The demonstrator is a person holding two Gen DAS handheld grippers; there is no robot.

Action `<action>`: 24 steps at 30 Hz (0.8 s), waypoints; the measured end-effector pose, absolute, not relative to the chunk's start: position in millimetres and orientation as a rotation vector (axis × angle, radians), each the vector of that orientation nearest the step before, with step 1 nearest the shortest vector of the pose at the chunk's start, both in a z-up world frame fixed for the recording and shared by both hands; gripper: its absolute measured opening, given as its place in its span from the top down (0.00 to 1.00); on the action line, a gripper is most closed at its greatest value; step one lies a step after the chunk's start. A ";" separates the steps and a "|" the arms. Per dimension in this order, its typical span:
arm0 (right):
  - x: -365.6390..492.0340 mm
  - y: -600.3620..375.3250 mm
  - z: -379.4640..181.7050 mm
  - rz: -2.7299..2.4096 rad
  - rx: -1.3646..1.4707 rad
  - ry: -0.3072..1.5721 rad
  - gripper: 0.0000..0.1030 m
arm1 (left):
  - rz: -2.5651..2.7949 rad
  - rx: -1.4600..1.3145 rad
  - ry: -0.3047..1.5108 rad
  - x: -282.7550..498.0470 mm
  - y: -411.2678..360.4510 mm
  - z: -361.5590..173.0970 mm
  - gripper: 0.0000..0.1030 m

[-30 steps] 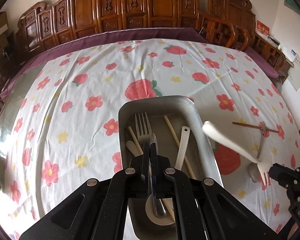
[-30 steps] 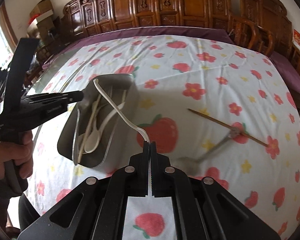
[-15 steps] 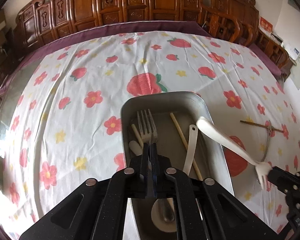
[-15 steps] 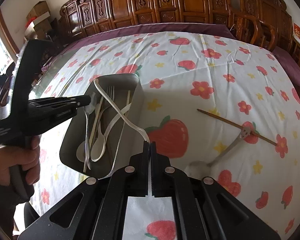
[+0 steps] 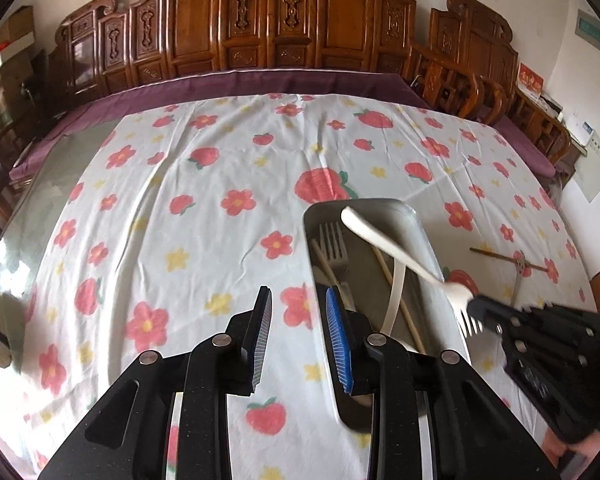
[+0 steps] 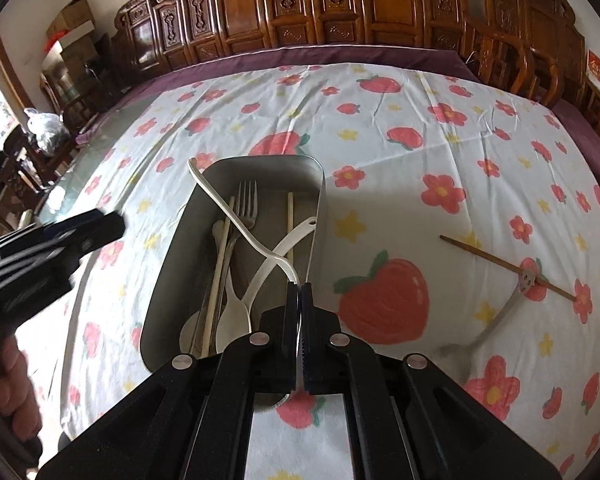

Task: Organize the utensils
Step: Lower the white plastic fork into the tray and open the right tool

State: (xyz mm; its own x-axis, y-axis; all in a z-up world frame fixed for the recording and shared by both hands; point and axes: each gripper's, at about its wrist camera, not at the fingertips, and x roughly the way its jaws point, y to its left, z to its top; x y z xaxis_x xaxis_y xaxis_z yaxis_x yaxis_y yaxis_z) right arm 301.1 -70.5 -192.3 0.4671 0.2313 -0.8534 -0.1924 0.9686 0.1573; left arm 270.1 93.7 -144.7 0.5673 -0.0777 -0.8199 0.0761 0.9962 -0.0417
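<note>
Left wrist view: my left gripper (image 5: 298, 300) hangs over the flowered tablecloth (image 5: 180, 220), jaws opening with nothing between them, just left of the metal tray (image 5: 420, 232).

Right wrist view: my right gripper (image 6: 300, 286) is clamped on the white plastic fork (image 6: 236, 216), held above the tray (image 6: 320, 184); a chopstick (image 6: 500, 264) lies on the cloth to its right.

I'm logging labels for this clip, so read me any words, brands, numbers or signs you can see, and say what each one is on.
No text can be read in either view.
Red sign on the wall behind the chairs: marks too blurred to read.
Green plaque high on the wall: too blurred.
White wall panel: too small.
Left gripper, faint print on its body: motion-blurred, unreadable.
Metal tray and utensils: no markings seen.
</note>
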 end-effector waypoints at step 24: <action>279.9 -69.9 -179.3 0.461 0.032 1.005 0.80 | -0.087 -0.021 0.958 231.9 105.2 -141.3 0.66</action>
State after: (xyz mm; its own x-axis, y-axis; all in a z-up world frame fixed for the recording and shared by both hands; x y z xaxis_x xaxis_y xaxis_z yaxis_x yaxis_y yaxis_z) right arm 279.9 -69.9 -179.3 0.4491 0.3870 -0.8053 -0.3576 0.9038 0.2349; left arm 231.9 105.2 -141.3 0.5719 -0.0838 -0.8160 0.0654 0.9963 -0.0564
